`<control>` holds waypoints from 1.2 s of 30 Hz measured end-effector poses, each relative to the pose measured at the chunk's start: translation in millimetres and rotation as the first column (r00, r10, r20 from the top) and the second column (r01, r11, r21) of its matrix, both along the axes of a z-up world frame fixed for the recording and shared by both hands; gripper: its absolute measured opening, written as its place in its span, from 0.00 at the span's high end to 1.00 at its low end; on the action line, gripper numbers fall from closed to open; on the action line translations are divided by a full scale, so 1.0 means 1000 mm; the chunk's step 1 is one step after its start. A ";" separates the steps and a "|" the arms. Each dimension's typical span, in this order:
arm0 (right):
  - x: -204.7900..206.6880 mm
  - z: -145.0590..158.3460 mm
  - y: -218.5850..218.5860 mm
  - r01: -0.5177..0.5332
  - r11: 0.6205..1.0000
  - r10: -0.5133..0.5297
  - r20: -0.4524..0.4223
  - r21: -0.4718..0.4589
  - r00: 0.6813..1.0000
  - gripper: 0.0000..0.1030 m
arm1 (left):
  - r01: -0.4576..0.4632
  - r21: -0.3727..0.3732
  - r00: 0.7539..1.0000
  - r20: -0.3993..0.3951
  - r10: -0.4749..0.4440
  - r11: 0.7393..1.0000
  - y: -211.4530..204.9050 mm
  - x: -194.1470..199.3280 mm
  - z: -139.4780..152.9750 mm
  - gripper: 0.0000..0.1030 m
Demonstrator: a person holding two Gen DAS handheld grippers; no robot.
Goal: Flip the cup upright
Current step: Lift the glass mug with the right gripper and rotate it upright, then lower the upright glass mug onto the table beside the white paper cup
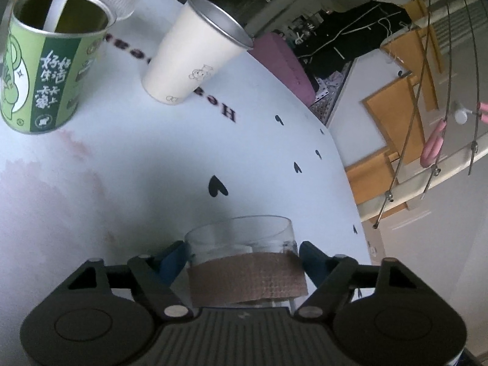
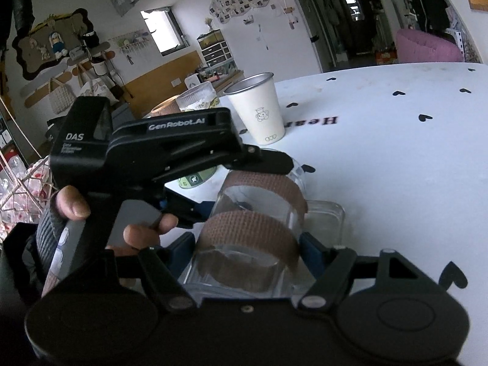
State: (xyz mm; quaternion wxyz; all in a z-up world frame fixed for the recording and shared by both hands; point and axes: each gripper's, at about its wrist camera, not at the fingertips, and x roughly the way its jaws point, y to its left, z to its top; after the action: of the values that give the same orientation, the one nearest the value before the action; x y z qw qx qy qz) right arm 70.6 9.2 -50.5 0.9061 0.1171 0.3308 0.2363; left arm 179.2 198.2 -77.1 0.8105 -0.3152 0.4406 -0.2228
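A clear glass cup (image 2: 253, 222) with two brown tape bands and a side handle (image 2: 326, 216) is held on its side above the white table. My right gripper (image 2: 247, 244) is shut on its lower part, blue pads against the glass. My left gripper (image 1: 244, 256) is shut on the same cup (image 1: 244, 250) across a brown band. In the right wrist view the left gripper's black body (image 2: 170, 146) reaches in from the left, held by a hand, and clamps the cup's far end (image 2: 274, 180).
A white paper-style cup with a metal rim (image 1: 195, 52) (image 2: 259, 109) and a green printed tin (image 1: 52, 70) stand on the white heart-print tablecloth (image 1: 152, 158). A ribbed clear cup (image 2: 198, 97) stands behind. The table edge (image 1: 344, 164) curves along the right.
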 end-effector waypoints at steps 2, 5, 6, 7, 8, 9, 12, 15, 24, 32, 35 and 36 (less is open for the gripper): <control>-0.002 0.001 0.002 -0.001 1.000 0.001 0.006 -0.012 1.000 0.27 | 0.002 0.002 1.000 0.018 -0.002 1.000 0.000 -0.003 0.002 0.23; -0.007 0.005 0.006 -0.022 0.999 0.024 0.040 -0.035 0.999 0.27 | 0.005 0.033 0.994 0.106 -0.009 0.999 0.001 -0.014 0.018 0.24; -0.009 0.007 0.008 -0.031 0.998 0.034 0.059 -0.048 0.998 0.27 | 0.004 0.055 0.988 0.152 -0.012 0.998 0.000 -0.020 0.026 0.25; -0.012 0.009 0.011 -0.038 0.997 0.043 0.078 -0.063 0.996 0.27 | 0.000 0.086 0.977 0.210 -0.018 0.996 -0.002 -0.028 0.036 0.25; -0.015 0.011 0.014 -0.044 0.996 0.053 0.101 -0.083 0.993 0.27 | -0.002 0.115 0.964 0.264 -0.029 0.993 -0.004 -0.036 0.045 0.25; -0.018 0.012 0.018 -0.050 0.993 0.063 0.124 -0.105 0.990 0.27 | -0.005 0.147 0.949 0.312 -0.041 0.989 -0.006 -0.044 0.054 0.25; -0.025 0.015 0.030 -0.057 0.983 0.090 0.184 -0.177 0.979 0.28 | -0.015 0.267 0.890 0.443 -0.109 0.964 -0.018 -0.070 0.076 0.25; -0.030 0.011 0.042 -0.040 0.965 0.102 0.233 -0.259 0.967 0.28 | -0.022 0.381 0.828 0.525 -0.197 0.924 -0.030 -0.096 0.085 0.25; -0.041 -0.007 0.056 -0.006 0.925 0.143 0.334 -0.379 0.932 0.29 | -0.013 0.431 0.820 0.521 -0.237 0.902 -0.026 -0.111 0.072 0.19; -0.042 -0.006 0.063 0.007 0.930 0.132 0.352 -0.368 0.927 0.29 | -0.002 0.436 0.823 0.511 -0.246 0.900 -0.027 -0.101 0.061 0.24; -0.045 -0.005 0.060 0.022 0.935 0.113 0.356 -0.355 0.927 0.27 | -0.034 0.453 0.808 0.537 -0.242 0.891 -0.028 -0.100 0.058 0.24; -0.047 -0.004 0.059 0.032 0.935 0.105 0.362 -0.352 0.926 0.26 | -0.051 0.460 0.803 0.546 -0.237 0.887 -0.028 -0.098 0.058 0.25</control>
State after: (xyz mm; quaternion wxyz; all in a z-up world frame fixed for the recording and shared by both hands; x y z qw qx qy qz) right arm 23.4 68.4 -54.2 0.9540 -0.1003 0.1907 0.2084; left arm 81.0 170.1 -19.4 0.9445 -0.0104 0.2226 -0.2412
